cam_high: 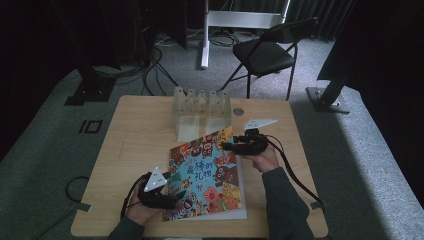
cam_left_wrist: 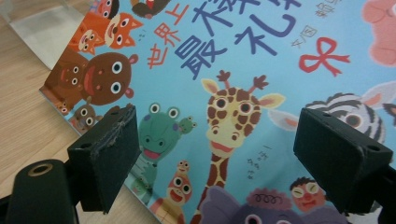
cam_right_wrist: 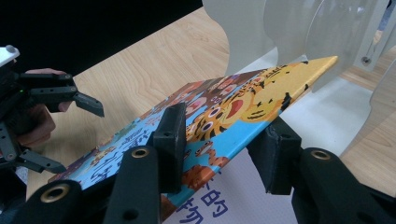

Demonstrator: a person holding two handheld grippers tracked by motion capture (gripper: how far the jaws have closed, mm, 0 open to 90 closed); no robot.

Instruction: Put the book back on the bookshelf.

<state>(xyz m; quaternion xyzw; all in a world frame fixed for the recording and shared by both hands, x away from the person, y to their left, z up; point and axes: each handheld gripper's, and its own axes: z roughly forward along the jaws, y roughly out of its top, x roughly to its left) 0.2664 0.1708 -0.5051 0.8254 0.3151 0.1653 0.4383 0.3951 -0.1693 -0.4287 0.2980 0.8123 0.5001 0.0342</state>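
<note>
A person sits at a wooden counter (cam_high: 140, 135) with tongs in each hand. A colourful picture book (cam_high: 207, 175) covered in cartoon animals lies in front of them, toward the right of the counter's middle, its far corner reaching toward a pale slotted rack (cam_high: 201, 107) that stands at the counter's far edge.

The right tongs (cam_high: 227, 146) reach in from the right at the book's far right edge. In the right gripper view, the front cover (cam_right_wrist: 224, 116) is lifted off the white page below and runs between the two black jaws, one jaw above it and one beneath. The jaws stand at a middling width and I cannot tell whether their pads press on the cover.

The left tongs (cam_high: 172, 200) sit at the book's near left corner, held low by the person's left hand (cam_high: 142, 210). In the left gripper view, their jaws stand wide apart with nothing between them, hovering above the cover, with a frog and a giraffe drawn on the blue paper in the gap.

A black folding chair (cam_high: 267, 50) stands on the grey carpet beyond the counter.
</note>
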